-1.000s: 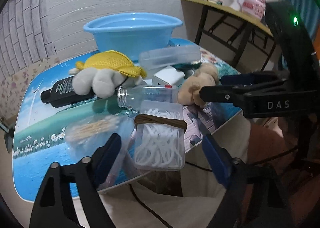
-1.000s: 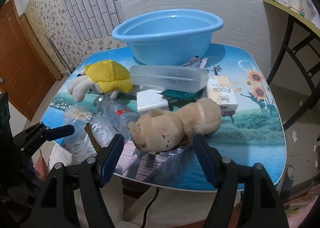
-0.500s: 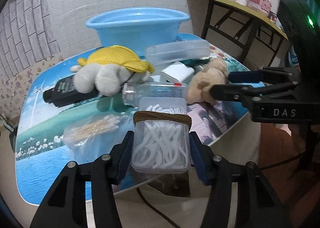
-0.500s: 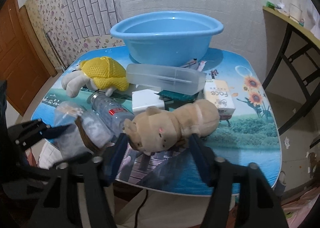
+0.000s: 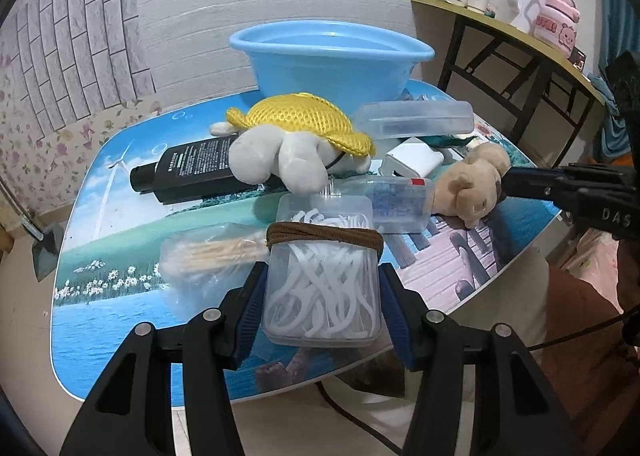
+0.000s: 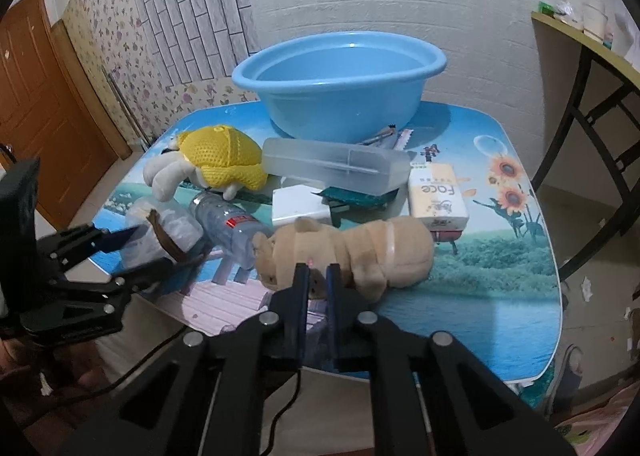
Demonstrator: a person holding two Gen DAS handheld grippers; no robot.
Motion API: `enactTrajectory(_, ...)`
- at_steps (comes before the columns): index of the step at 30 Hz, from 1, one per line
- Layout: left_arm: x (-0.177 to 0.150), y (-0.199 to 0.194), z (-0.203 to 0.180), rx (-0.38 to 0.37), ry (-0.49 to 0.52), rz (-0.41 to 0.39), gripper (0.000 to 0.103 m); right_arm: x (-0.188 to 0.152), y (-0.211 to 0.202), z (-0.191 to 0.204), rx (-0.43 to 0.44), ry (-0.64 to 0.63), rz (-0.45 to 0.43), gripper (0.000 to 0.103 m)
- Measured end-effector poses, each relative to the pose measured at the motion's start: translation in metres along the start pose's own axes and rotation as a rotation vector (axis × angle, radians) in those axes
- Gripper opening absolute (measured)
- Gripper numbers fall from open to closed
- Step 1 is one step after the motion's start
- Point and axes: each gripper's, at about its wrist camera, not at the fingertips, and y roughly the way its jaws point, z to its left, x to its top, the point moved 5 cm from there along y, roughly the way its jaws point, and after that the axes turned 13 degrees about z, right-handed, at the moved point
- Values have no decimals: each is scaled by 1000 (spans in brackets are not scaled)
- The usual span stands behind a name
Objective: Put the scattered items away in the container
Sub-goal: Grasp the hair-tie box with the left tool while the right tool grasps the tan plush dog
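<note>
My left gripper is shut on a clear box of white floss picks with a brown band around it, at the table's near edge. My right gripper is closing tight on the tan plush toy: its narrow jaws pinch a fold of the belly and the pads press on it. The same toy lies at the right in the left wrist view, with the right gripper's fingers against it. The blue basin stands empty at the back of the table, and it shows in the left wrist view too.
Between grippers and basin lie a yellow-shelled turtle plush, a black bottle, a long clear case, a white box, a water bottle, a tissue pack and a bag of cotton swabs. A side table stands right.
Both grippers went from open to shut. The left closed on the floss box and moved slightly forward with it; the right closed on the tan plush toy.
</note>
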Motion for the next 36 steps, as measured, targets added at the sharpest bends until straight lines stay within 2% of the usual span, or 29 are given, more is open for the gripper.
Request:
enactTrajectory(1,0,1,-1,1,3,2,54,1,-1,0,-4,3,-4,23)
enactTrajectory(2,0,2,-1,3,7,5,54,2,0,0,-7,3,-7,38)
enactTrajectory(3,0,4,-2,4,11,8,54,2,-1,1,-10,3,-12,48)
enactTrajectory(10,-2,10,-3,14,18,21,55,6,3,15,-33,-52,-22,50)
enactTrajectory(14,-1,11,-2,12,17,12,55,6,10,24,-137,-115,-24,58)
enactTrajectory(19,1,16,-2,8,21,8,56,7,16,33,-209,-177,-31,64)
enactTrajectory(23,1,17,-1,-1,23,-1,55,6,22,39,-308,-236,-58,64)
enactTrajectory(25,1,16,1,-16,16,-4,55,5,24,42,-344,-266,-72,59)
enactTrajectory(26,1,14,2,-23,11,-6,55,4,23,43,-334,-275,-80,45)
enactTrajectory(31,3,5,7,-35,-14,-28,55,6,15,36,-264,-239,-88,42)
enactTrajectory(36,10,-12,8,-46,-24,-62,55,9,-8,36,-182,-204,-157,40)
